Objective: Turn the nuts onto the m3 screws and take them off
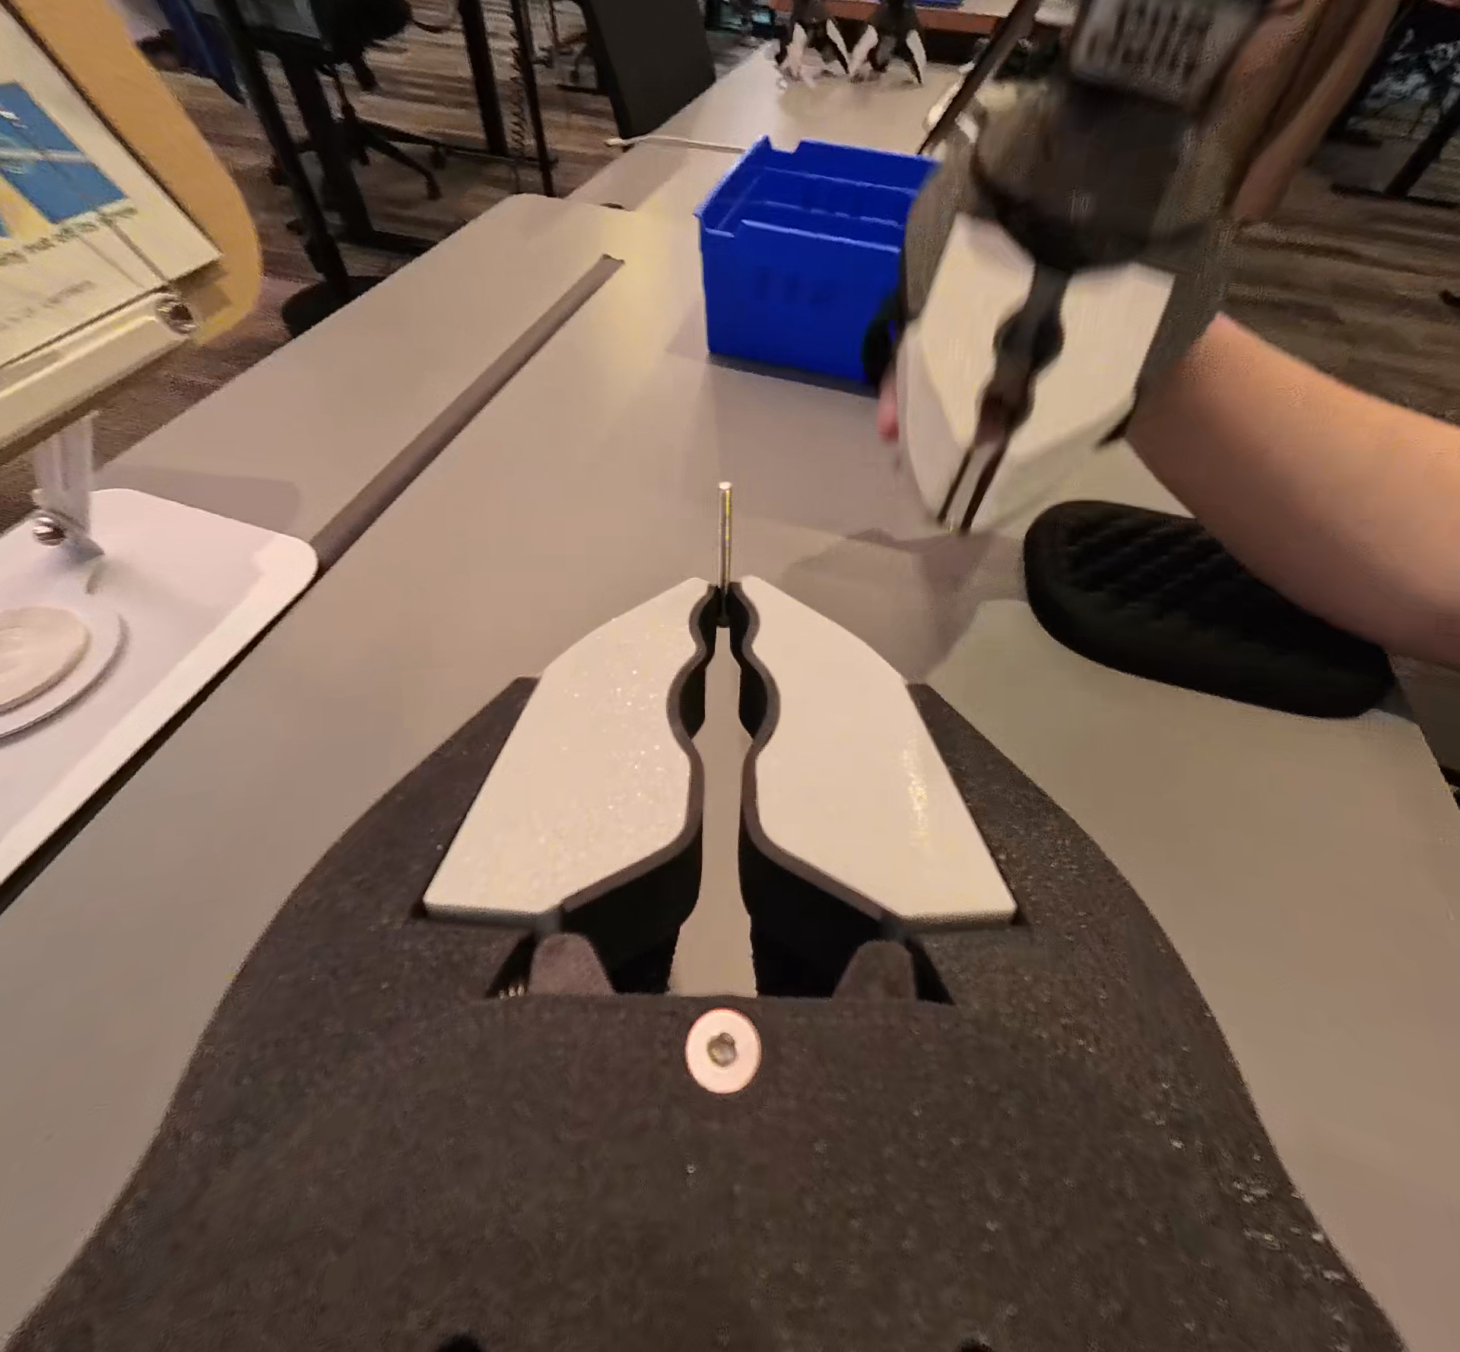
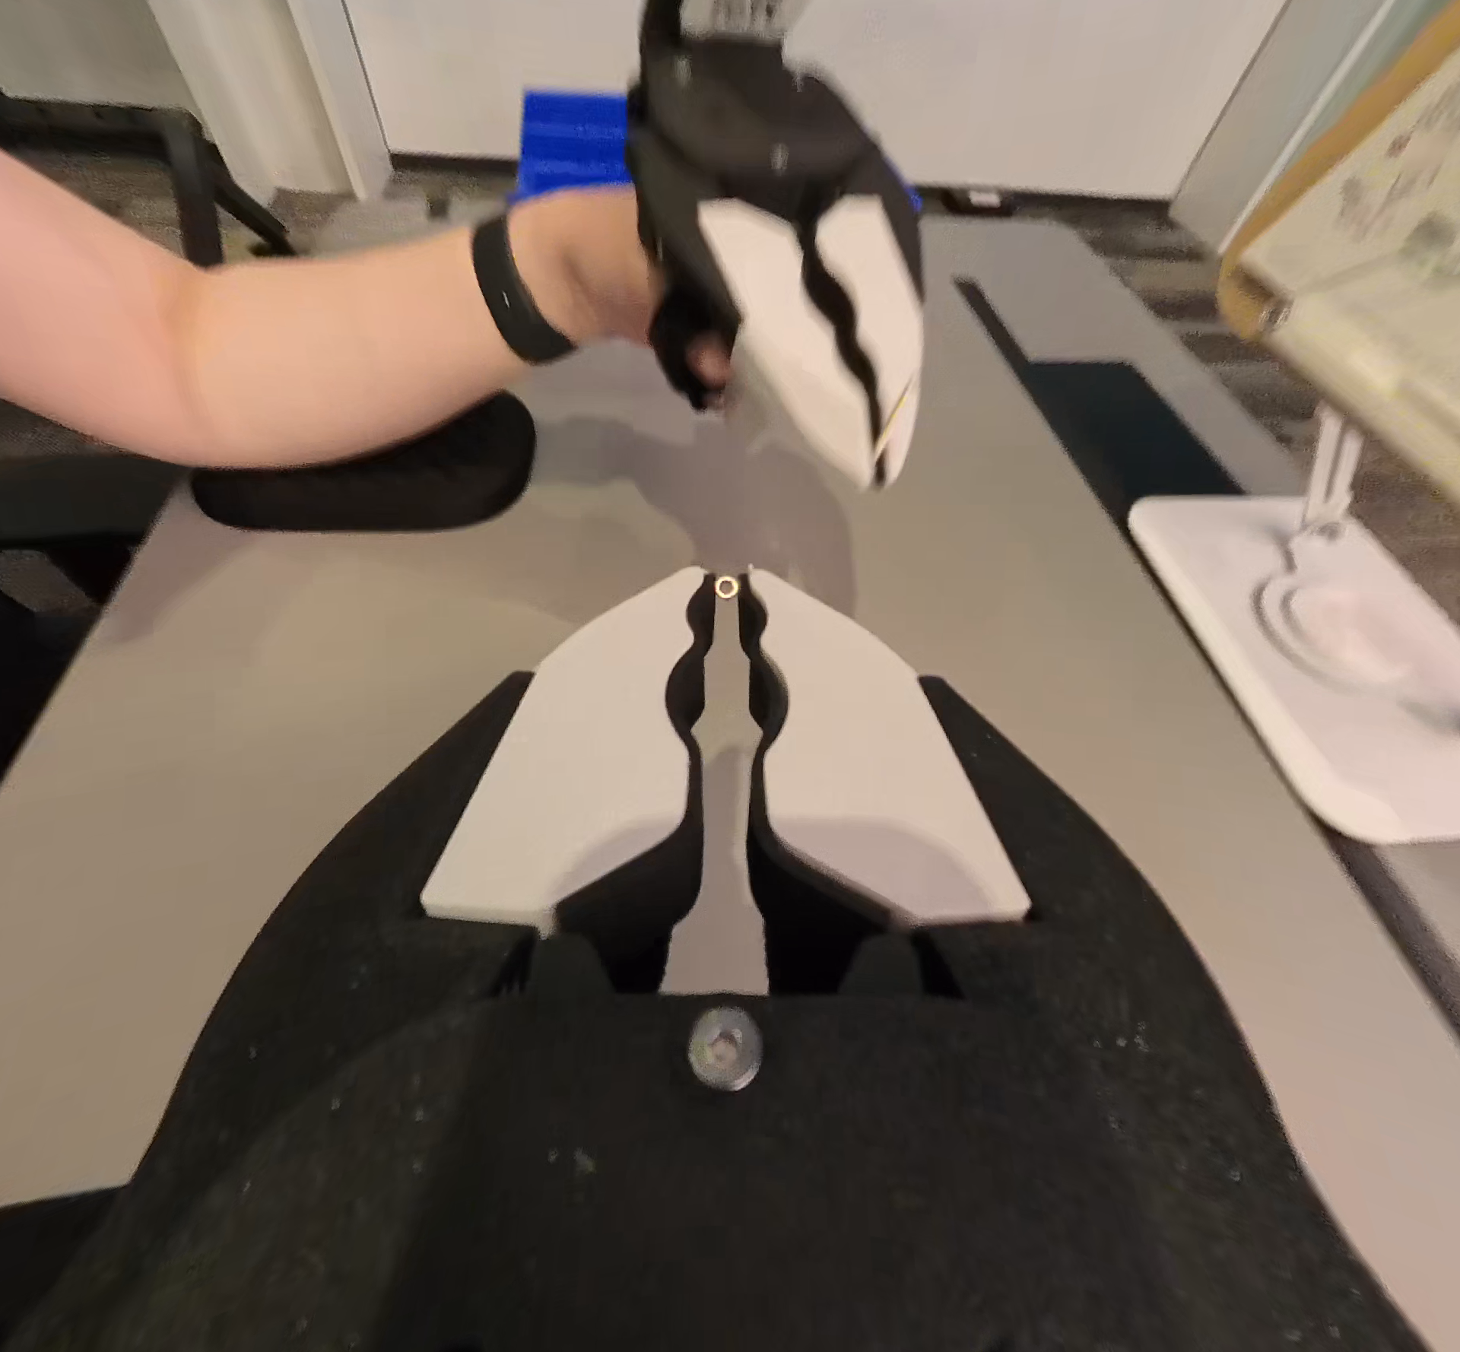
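A: Pin, metal, thin, one item. Location: pinched at the very tips of the left gripper, jaws drawn nearly together on its lower end; long axis runs straight out ahead along the fingers.

B: Second item?

A: Ring, small, gold-coloured. Location: between the fingertips of the right gripper, jaws narrow around it, hole facing the camera. Whether the pads press it, cannot tell for certain.

B: Relation between the two?

A: Right gripper sits ahead and to the right of the pin's free end, tilted down toward the grey table. Apart, not touching.

B: Surroundings?

A: Blue bin beyond; black armrest pad under the forearm; white stand base at left.
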The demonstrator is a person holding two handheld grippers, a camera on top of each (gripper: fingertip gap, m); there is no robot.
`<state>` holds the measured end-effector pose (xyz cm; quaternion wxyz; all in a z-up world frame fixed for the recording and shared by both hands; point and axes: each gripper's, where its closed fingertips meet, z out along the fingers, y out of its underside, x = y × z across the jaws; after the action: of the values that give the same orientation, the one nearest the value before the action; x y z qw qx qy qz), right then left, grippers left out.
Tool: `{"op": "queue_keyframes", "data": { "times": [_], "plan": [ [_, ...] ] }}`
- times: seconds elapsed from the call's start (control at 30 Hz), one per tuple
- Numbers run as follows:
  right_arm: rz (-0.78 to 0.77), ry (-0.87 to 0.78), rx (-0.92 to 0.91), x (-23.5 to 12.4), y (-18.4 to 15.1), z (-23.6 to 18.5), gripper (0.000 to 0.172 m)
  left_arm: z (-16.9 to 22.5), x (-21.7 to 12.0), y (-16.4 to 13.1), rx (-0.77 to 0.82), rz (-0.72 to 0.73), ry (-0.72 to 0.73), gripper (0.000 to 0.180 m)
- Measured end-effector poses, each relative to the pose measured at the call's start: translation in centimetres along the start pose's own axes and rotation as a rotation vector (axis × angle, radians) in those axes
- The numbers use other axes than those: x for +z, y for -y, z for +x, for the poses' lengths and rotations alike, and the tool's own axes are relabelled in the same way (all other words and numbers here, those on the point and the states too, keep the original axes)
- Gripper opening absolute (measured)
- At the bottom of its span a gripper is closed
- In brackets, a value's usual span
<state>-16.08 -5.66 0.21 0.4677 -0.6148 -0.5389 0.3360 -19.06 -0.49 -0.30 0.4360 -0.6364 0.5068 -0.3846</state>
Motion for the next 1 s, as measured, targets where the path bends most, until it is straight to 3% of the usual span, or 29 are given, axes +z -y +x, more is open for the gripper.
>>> {"op": "queue_keyframes", "data": {
  "times": [0.2,0.4,0.5,1.0],
  "plan": [
    [0.122,0.046,-0.016,-2.6,4.6,0.9,0.005,2.3,0.5,-1.0,0.093,-0.099,-0.092,0.002],
    [0.100,0.082,0.027,-1.1,1.9,1.6,0.005,3.8,1.2,-1.9,0.116,-0.146,-0.173,0.002],
    [0.141,0.119,0.035,-0.4,2.0,1.4,0.005,4.0,1.7,-2.6,0.121,-0.178,-0.179,0.002],
    [-0.022,0.135,0.002,2.2,-1.2,0.9,0.005,4.2,2.2,-4.2,0.112,-0.253,-0.202,0.002]
  ]
}}
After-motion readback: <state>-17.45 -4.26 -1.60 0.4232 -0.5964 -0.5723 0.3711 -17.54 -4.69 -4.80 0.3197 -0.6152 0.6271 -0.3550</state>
